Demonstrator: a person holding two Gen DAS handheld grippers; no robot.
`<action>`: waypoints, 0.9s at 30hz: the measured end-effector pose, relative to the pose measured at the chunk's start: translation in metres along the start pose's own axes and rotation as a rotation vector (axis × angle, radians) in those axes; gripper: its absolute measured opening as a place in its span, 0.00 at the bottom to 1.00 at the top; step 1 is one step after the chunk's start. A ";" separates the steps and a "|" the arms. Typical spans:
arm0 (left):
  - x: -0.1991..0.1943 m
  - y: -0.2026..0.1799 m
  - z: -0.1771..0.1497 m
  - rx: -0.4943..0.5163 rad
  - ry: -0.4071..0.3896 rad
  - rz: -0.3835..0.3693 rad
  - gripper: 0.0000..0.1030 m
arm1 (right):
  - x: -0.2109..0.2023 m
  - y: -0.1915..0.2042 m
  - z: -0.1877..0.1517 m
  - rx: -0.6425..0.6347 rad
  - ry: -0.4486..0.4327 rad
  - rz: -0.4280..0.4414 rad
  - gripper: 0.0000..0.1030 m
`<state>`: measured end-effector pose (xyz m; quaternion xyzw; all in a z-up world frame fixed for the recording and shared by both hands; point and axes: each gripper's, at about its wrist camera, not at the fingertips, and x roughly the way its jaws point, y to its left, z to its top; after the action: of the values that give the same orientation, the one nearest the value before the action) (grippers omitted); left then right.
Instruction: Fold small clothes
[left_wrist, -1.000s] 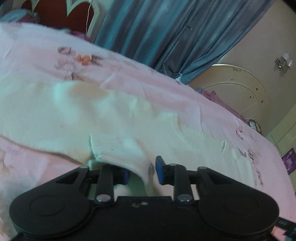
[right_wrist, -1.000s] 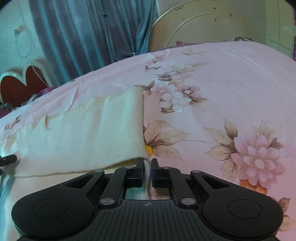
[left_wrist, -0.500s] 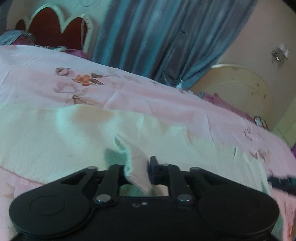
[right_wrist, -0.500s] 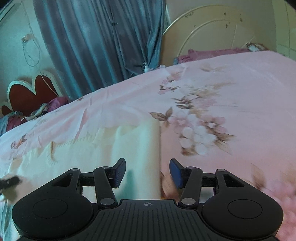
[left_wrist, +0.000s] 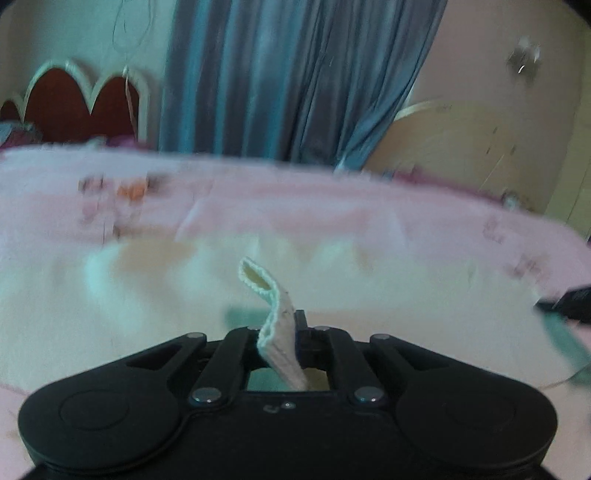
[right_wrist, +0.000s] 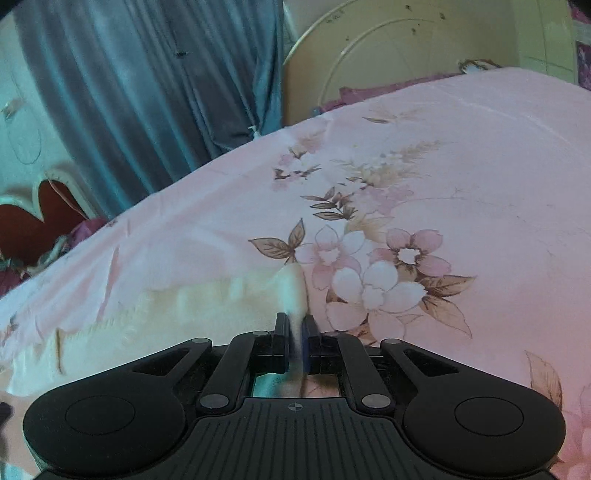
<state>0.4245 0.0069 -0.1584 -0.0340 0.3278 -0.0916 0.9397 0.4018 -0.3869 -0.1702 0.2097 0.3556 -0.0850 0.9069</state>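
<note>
A cream knitted garment (left_wrist: 147, 302) lies spread on a pink floral bed sheet (left_wrist: 295, 206). My left gripper (left_wrist: 284, 332) is shut on a folded edge of the garment, which sticks up between the fingers. My right gripper (right_wrist: 295, 332) is shut on the garment's right corner (right_wrist: 293, 291), lifted off the sheet (right_wrist: 461, 184). The garment (right_wrist: 166, 317) stretches away to the left in the right wrist view. The right gripper's tip shows at the right edge of the left wrist view (left_wrist: 569, 302). The left wrist view is blurred.
Blue curtains (left_wrist: 295, 74) hang behind the bed. A red scalloped headboard (left_wrist: 74, 99) stands at the far left, and a cream round-topped panel (right_wrist: 406, 55) at the far right. Flowered sheet extends to the right of the garment.
The left gripper closed on the garment's edge and lifted it. The right gripper opened half a second ago, then shut on the garment's right corner; both views rose.
</note>
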 end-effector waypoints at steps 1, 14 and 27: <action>0.002 0.001 -0.002 -0.004 0.004 0.007 0.08 | -0.002 0.004 0.002 -0.025 -0.002 -0.007 0.06; -0.045 0.008 0.001 0.025 -0.102 0.133 0.57 | -0.056 0.047 -0.018 -0.221 -0.082 0.070 0.39; -0.048 0.002 -0.005 0.043 0.052 0.064 0.58 | -0.058 0.052 -0.055 -0.300 0.027 -0.035 0.39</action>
<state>0.3851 0.0184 -0.1331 -0.0007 0.3510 -0.0692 0.9338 0.3416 -0.3156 -0.1503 0.0670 0.3801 -0.0438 0.9215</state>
